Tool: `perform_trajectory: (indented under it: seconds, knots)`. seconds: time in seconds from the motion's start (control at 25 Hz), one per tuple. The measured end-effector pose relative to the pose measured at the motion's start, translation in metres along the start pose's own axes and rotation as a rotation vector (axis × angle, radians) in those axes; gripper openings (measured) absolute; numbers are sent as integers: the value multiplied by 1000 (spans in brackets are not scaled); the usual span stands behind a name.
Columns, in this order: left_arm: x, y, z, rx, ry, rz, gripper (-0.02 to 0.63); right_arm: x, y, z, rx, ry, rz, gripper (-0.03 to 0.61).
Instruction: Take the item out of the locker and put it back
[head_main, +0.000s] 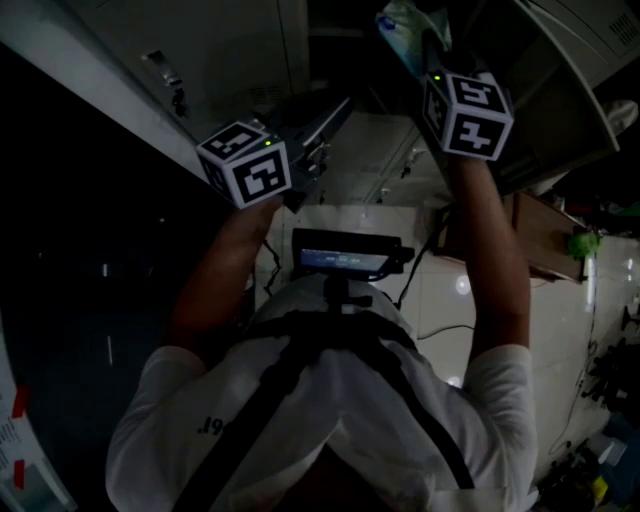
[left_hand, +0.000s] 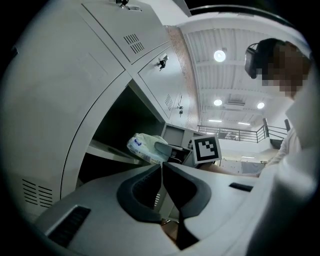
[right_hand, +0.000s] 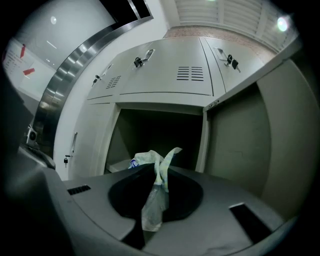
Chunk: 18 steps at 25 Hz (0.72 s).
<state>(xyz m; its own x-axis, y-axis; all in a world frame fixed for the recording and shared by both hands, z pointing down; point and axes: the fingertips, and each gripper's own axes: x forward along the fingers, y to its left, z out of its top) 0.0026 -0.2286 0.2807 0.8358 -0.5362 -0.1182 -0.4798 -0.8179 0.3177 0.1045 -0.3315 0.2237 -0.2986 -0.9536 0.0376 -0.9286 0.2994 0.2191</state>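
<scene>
Right in front of me the person's left gripper (left_hand: 161, 169) is hanging with its jaws pressed together, carrying nothing. Just beside it the right gripper (right_hand: 159, 172) is pinching a crumpled pale plastic packet (right_hand: 154, 205) with a blue label. Its jaws are clamping the thin film, and the loose ends are sticking up above them.

The packet is hovering at the mouth of the open compartment (right_hand: 160, 132) in the tall grey metal locker (right_hand: 165, 80). From here I cannot tell whether it is passing the edge. A flat grey shelf (left_hand: 107, 152) is running across that compartment just below the packet. The inside is lying too dark to tell what is in it.

The compartment's plain grey door (right_hand: 240, 145) is standing swung out on the right, close alongside the right gripper. The slotted doors above are sitting closed, with small keys (right_hand: 138, 61) dangling from their locks.

Farther off, round ceiling lamps (left_hand: 219, 55) are glowing above a metal railing (left_hand: 235, 132).
</scene>
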Motion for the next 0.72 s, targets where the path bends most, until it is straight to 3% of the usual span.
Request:
perform_trajectory:
  seconds: [0.72]
  knots:
    - [-31,-24,-12,-13,8,-21,2,-64,21,-16,56,-23,54,23]
